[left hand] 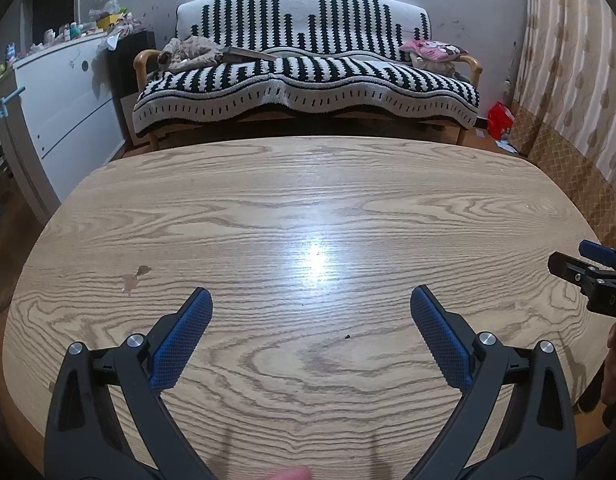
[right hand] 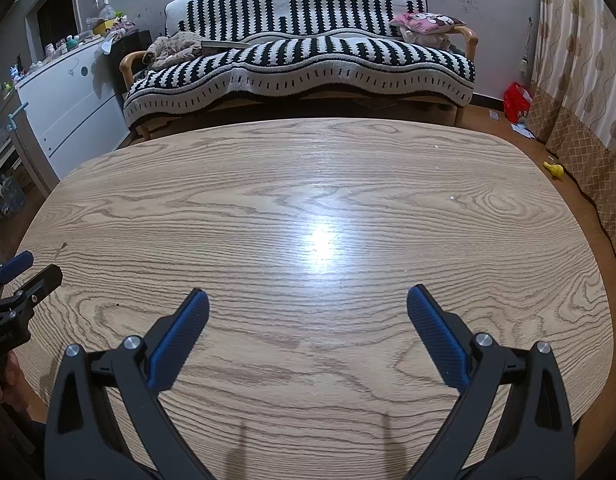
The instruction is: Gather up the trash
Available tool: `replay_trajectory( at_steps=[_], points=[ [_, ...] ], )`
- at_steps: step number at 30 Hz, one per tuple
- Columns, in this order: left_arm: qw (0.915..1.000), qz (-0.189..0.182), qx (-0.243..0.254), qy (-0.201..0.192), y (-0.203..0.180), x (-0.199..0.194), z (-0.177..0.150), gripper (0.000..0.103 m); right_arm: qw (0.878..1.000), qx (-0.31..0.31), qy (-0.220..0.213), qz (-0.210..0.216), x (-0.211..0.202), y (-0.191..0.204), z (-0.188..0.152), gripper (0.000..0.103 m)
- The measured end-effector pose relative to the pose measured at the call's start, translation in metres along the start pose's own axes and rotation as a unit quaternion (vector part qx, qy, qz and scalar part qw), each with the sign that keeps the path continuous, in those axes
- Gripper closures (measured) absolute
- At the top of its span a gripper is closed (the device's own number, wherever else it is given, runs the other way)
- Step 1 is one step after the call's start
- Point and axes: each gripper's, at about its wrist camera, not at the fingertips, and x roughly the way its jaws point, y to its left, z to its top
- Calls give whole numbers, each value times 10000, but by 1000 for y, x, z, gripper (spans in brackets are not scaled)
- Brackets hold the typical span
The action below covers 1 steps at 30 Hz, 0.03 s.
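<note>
1. Left wrist view: left gripper [left hand: 311, 296] released, jaws wide apart, nothing between, over tabletop [left hand: 308, 200] near edge.
2. Right gripper [right hand: 308, 296] same, jaws spread, holding nothing.
3. Tiny dark speck [left hand: 347, 336] on tabletop just inside left gripper's right finger; can't tell if it's trash.
4. Striped sofa [left hand: 308, 72] past far edge.

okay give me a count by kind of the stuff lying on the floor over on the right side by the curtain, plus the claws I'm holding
Red bags: 1
Yellow toys: 1
Paper scraps: about 2, too small to be sure
Claws, both open: 2, left claw and right claw
Total: about 6
</note>
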Motion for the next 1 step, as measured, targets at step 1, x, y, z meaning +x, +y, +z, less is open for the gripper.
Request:
replay_trajectory(
  at_steps=[1],
  points=[
    [10000, -1, -8, -5, 1, 0, 0, 7, 10000, 8, 6, -10, 0, -1, 0, 7]
  ],
)
